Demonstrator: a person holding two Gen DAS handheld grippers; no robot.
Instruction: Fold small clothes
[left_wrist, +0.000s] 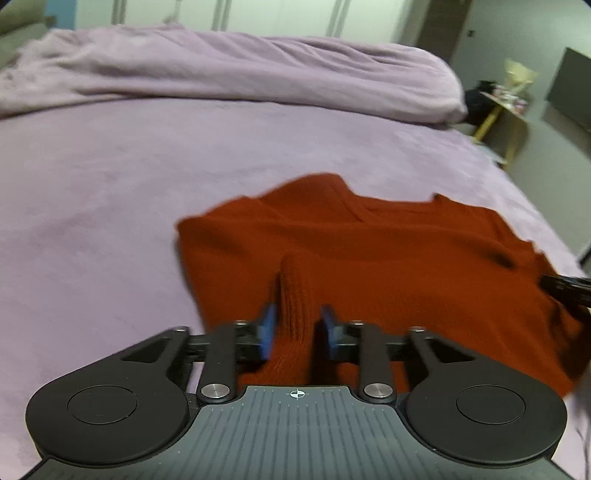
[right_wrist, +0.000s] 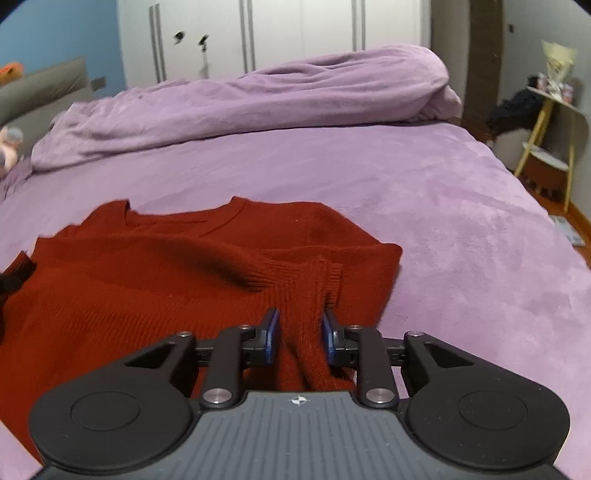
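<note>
My left claw (left_wrist: 295, 325) and right claw (right_wrist: 300, 328) each pinch a bunch of the soft, floppy sweater (right_wrist: 166, 266); knit looks light, best held at the hem corners

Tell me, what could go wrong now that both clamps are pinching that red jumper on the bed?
1. The left gripper and right gripper each pinch only a narrow bunch of the rust-red knitted sweater, so the fabric might slip out.
2. Uneven lifting could skew the fold.
3. The knit may drag on the plush purple bedcover and bunch up.
</note>
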